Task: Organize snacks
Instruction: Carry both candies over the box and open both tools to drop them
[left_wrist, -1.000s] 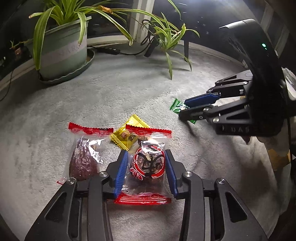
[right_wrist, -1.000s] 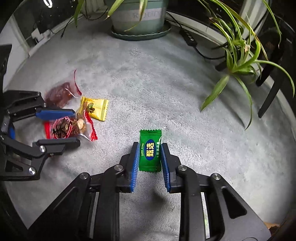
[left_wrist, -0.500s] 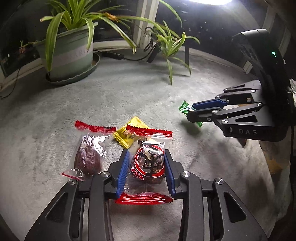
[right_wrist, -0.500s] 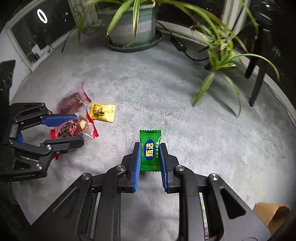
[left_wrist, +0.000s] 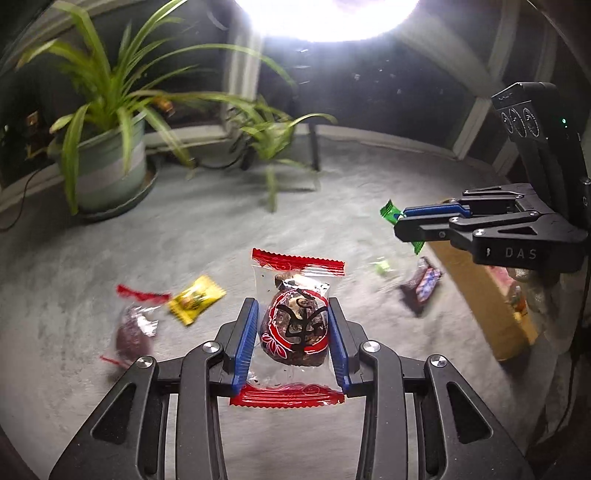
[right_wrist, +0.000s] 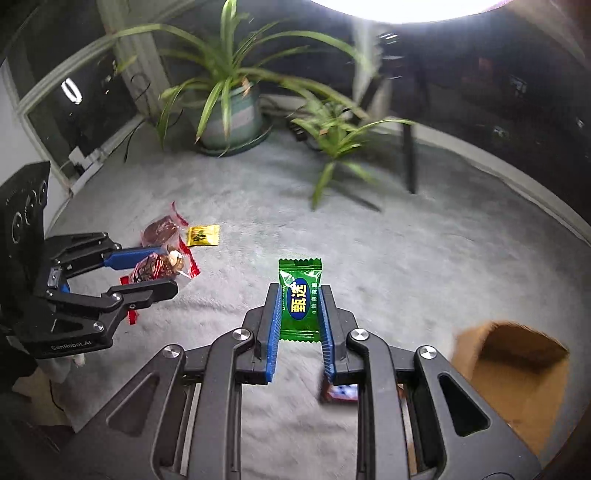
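While both are lifting off the carpet (left_wrist: 207, 229), left claw (left_wrist: 291, 328) is pinching the red-edged snack (left_wrist: 295, 325) and right claw (right_wrist: 299, 310) the green candy (right_wrist: 300, 299). Cardboard box (right_wrist: 517, 373) is sitting right of the right claw; yellow candy (left_wrist: 195, 299), dark-red snack (left_wrist: 133, 332) and dark bar (left_wrist: 421, 284) are still waiting ahead.

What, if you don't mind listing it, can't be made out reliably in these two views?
- Cardboard box, right wrist view: blurred, cut by the edge; contents unseen.
- Dark bar wrapper, right wrist view: mostly hidden behind the right tongs.
- Small green item, left wrist view: motion-blurred, unidentifiable.
- Yellow packet: print unreadable.
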